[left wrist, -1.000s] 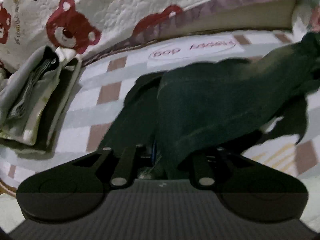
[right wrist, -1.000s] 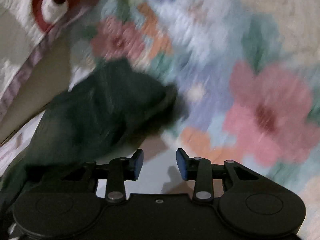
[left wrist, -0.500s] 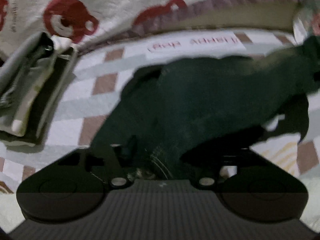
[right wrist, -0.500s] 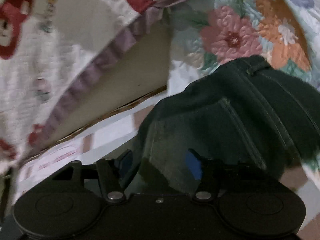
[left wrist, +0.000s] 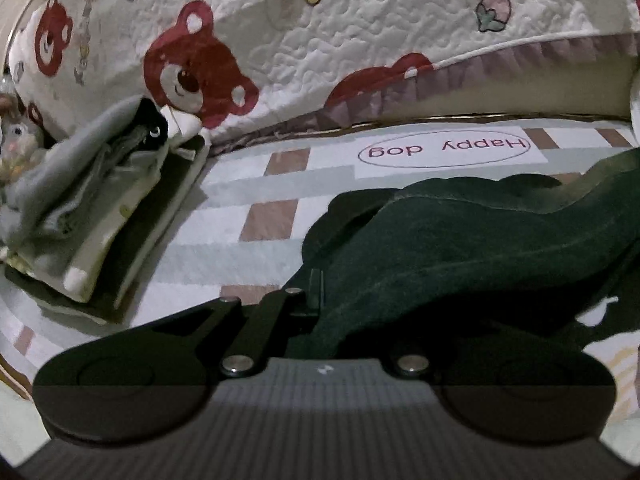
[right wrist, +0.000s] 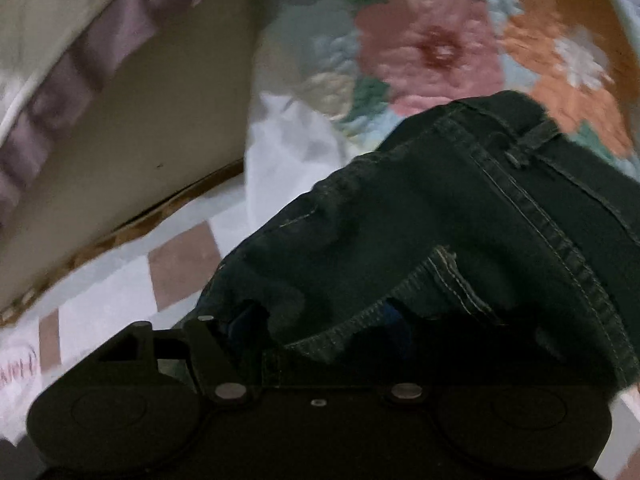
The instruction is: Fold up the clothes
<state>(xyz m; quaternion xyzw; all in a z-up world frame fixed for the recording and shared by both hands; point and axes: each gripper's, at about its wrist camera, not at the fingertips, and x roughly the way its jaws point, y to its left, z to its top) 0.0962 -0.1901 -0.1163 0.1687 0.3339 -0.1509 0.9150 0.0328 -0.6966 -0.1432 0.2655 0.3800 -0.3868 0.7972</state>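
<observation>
We see the dark jeans (left wrist: pixel 460 248) draped over our left gripper (left wrist: pixel 360 304), hiding its right finger, so we cannot tell its state. Our right gripper (right wrist: pixel 320 336) is likewise buried under the jeans' (right wrist: pixel 460 220) hem, state unclear, above the checked mat (left wrist: pixel 256 184).

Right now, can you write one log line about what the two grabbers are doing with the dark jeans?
stage: folding | left gripper: shut on dark jeans | right gripper: shut on hem | surface: checked mat | nearby: folded stack
</observation>
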